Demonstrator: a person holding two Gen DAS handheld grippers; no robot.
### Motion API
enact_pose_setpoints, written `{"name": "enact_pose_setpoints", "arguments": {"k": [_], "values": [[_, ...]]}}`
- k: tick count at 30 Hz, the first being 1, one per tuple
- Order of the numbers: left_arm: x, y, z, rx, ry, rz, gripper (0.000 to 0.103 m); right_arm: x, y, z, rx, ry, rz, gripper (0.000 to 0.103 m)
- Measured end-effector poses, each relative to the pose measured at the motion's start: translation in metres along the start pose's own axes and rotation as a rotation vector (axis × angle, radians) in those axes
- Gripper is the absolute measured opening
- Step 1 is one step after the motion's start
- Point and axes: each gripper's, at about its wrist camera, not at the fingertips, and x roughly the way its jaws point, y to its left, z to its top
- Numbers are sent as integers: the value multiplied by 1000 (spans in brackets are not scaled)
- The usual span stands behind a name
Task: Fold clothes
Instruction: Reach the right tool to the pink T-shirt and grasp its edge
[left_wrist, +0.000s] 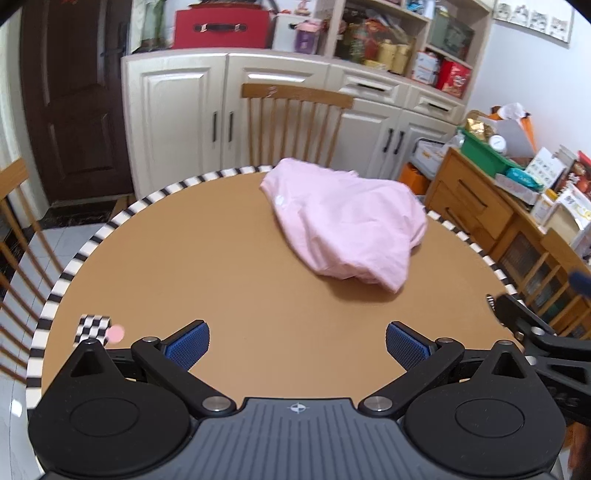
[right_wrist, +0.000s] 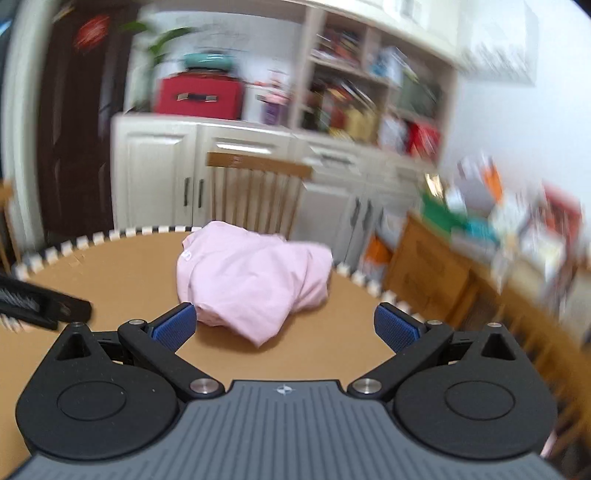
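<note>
No words or numbers can be read here. The boxes (left_wrist: 454, 77) on the shelf have print, but it is too small and blurry to make out.

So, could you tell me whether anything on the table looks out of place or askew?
Only the pink garment: it lies in a crumpled heap on the far side of the round table, not spread flat. Nothing looks spilled or damaged.

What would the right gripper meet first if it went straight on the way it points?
Most likely the pink garment, heaped on the table just ahead of the open right gripper. Its near corner lies between the fingers' line; depth is unclear.
</note>
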Motion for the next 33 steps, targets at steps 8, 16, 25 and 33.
{"name": "enact_pose_setpoints", "arguments": {"k": [8, 16, 25, 33], "values": [[15, 28, -8, -95, 18, 41, 103, 106, 43, -13, -466, 17, 138, 38], [42, 33, -13, -161, 71, 74, 103, 194, 84, -42, -850, -5, 211, 43], [61, 35, -24, -168, 95, 86, 103, 212, 68, -1, -660, 116, 383, 4], [68, 20, -31, -86, 38, 50, 103, 142, 3, 82, -383, 127, 583, 4]]}}
